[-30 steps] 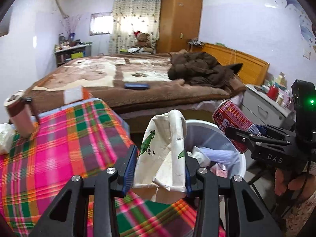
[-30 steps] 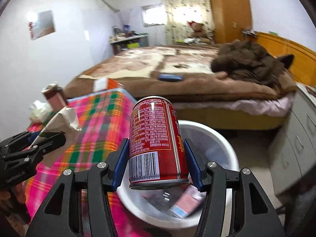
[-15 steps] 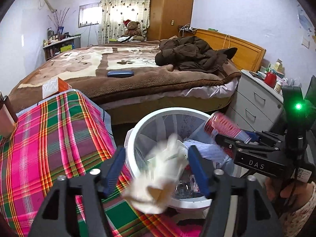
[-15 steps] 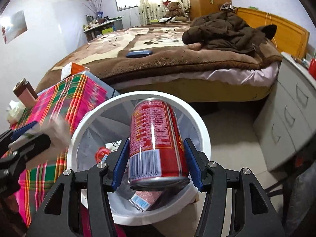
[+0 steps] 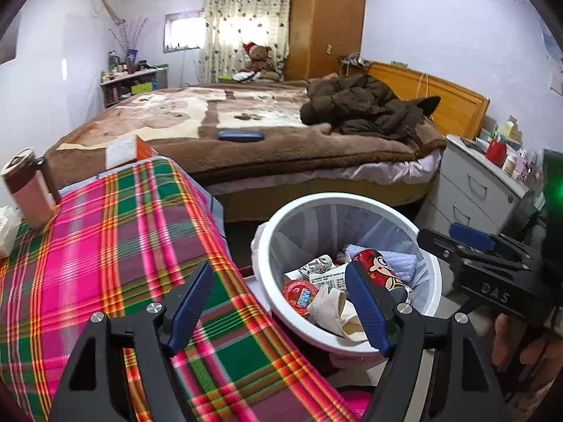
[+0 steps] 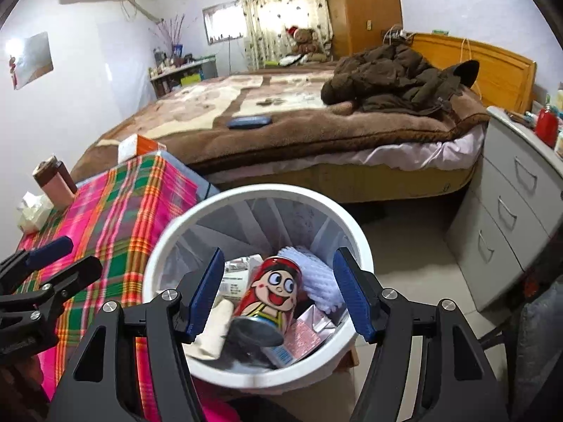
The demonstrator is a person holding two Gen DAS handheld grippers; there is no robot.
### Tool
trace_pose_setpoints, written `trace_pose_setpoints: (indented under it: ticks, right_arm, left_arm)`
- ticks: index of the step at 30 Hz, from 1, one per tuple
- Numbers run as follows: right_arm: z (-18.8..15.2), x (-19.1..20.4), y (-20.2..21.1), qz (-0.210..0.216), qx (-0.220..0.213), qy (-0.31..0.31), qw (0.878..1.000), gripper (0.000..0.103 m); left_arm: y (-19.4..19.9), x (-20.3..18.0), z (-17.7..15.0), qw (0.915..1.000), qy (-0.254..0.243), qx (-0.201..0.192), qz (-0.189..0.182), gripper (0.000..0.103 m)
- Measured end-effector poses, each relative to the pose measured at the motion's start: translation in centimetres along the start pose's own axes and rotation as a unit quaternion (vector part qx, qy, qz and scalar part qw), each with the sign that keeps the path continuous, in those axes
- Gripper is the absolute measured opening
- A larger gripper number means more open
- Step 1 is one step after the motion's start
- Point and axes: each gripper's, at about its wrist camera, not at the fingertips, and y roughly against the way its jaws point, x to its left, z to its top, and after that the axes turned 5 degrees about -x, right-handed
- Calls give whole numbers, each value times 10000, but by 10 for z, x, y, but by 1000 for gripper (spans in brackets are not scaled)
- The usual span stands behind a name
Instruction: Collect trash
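A white trash bin (image 5: 337,198) (image 6: 267,190) stands on the floor beside the table. Inside it lie a red cartoon-printed can (image 6: 271,295) (image 5: 373,263), a crumpled cream paper bag (image 5: 330,306) (image 6: 214,330) and several wrappers. My left gripper (image 5: 278,281) hovers over the bin's near rim and the table edge; its jaws are opening and hold nothing. My right gripper (image 6: 278,263) hangs above the bin's mouth, its jaws opening, with the can lying loose below them, untouched by the pads. Each gripper shows in the other's view: right gripper (image 5: 457,242), left gripper (image 6: 45,256).
A table with a pink-green plaid cloth (image 5: 105,246) is left of the bin, bearing a pink tumbler (image 5: 28,190) and an orange-white box (image 5: 126,147). A bed (image 5: 281,147) lies beyond, and a grey drawer unit (image 5: 475,190) stands at right.
The left gripper let go of the paper bag, which fell into the bin. The right gripper released the red can, which dropped in too. Both jaws stand wider.
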Motion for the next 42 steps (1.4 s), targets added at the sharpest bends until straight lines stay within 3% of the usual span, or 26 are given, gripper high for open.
trace_pose_setpoints:
  ticks: [14,21,42]
  right_arm:
    - [-26,33,52,-181,-704,124,9973,66]
    - [-35,40,67,-336,-934,66,9950,66]
    - [-45,51,78,-304,-1047,-28,9940,66]
  left_arm:
    - [62,5,-20,9961,17,-602,640,80]
    - [79,8,-30,9939,21,-807,749,80]
    - [99,15,-40,9909,168,-972,916,80]
